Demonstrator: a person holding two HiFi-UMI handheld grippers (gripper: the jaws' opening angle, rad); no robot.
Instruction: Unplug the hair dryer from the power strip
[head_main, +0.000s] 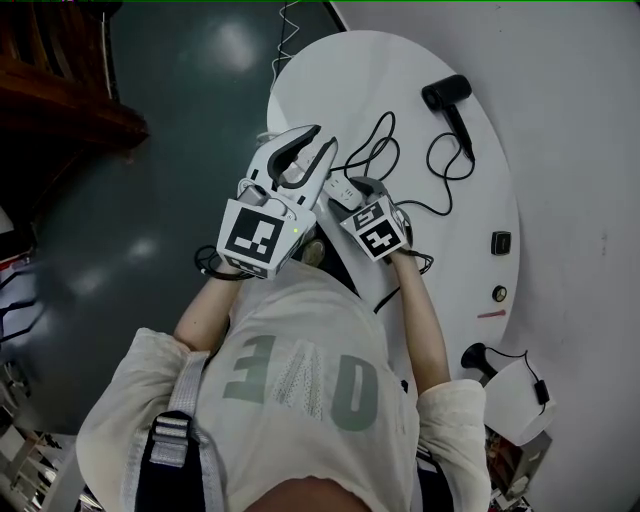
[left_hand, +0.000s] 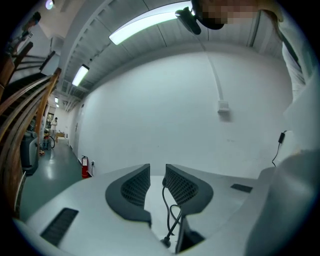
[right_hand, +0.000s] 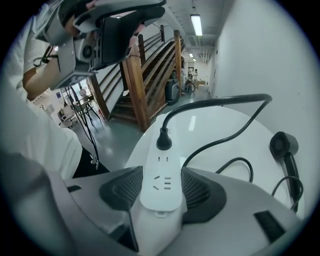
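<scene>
A person's right gripper clamps the white power strip by its sides near the edge of a round white table, with the black plug seated in its far socket. The left gripper hovers alongside, jaws narrowly apart and pressing on nothing (a thin black cable shows in the gap). The black hair dryer lies well apart, across the table.

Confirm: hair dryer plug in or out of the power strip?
In. The black plug sits seated in the far end socket of the white power strip; no prongs show.
</scene>
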